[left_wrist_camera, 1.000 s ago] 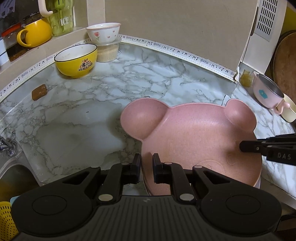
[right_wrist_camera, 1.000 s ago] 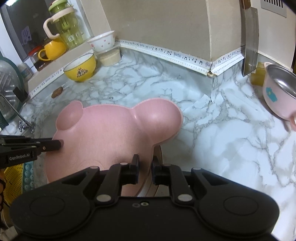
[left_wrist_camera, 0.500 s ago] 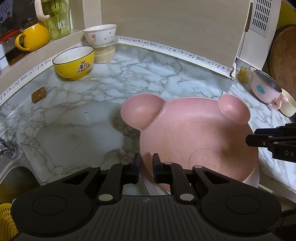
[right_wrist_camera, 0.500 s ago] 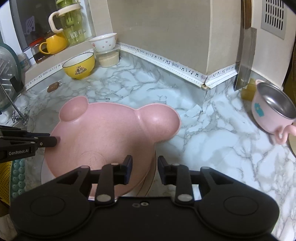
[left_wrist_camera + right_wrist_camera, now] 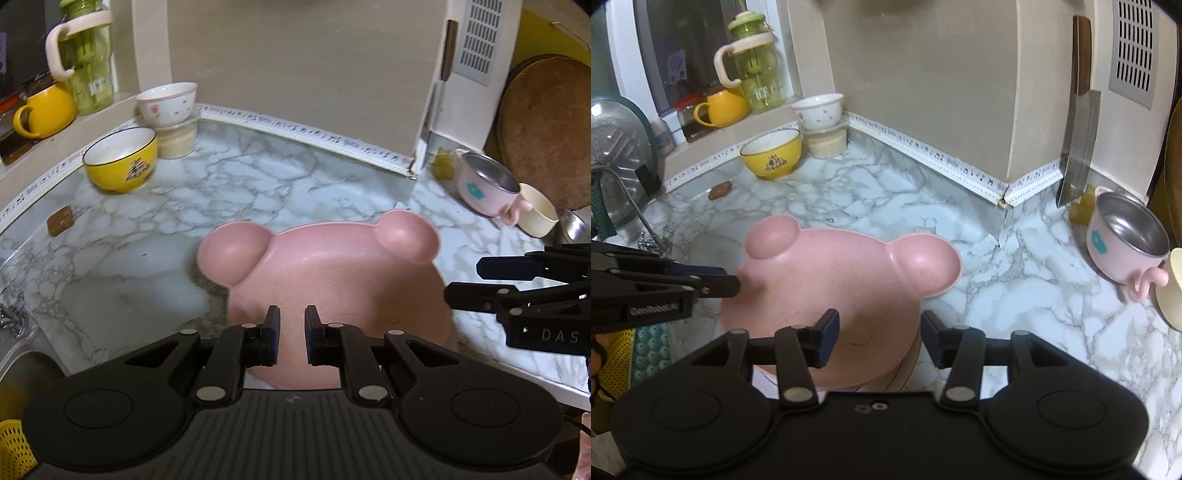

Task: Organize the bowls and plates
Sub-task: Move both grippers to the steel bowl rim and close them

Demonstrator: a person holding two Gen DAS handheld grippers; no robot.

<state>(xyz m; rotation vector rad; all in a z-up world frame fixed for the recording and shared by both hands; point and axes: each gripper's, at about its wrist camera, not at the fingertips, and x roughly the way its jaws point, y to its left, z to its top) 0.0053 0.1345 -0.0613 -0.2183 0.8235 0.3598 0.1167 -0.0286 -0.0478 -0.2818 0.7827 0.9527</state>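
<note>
Both grippers have lifted off the pink plate point(image 5: 827, 280), now resting on a stack at the counter's point(image 5: 258, 177) near edge, the right gripper point(image 5: 879, 338) opening empty, the left gripper point(image 5: 290, 338) narrow and empty, directly above it.

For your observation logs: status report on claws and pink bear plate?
Left claw shut, empty. Right claw opening, clear of bear plate. Plate resting on stack. Nothing obstructing.

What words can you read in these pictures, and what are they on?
"ICE": green jug on the ledge; more letters follow, unreadable.
"DAS": side of the right gripper, cut off at the picture's edge.
"GenRobot.AI": side of the left gripper, blurred.
Yellow bowl: dark emblem, too small to read.
</note>
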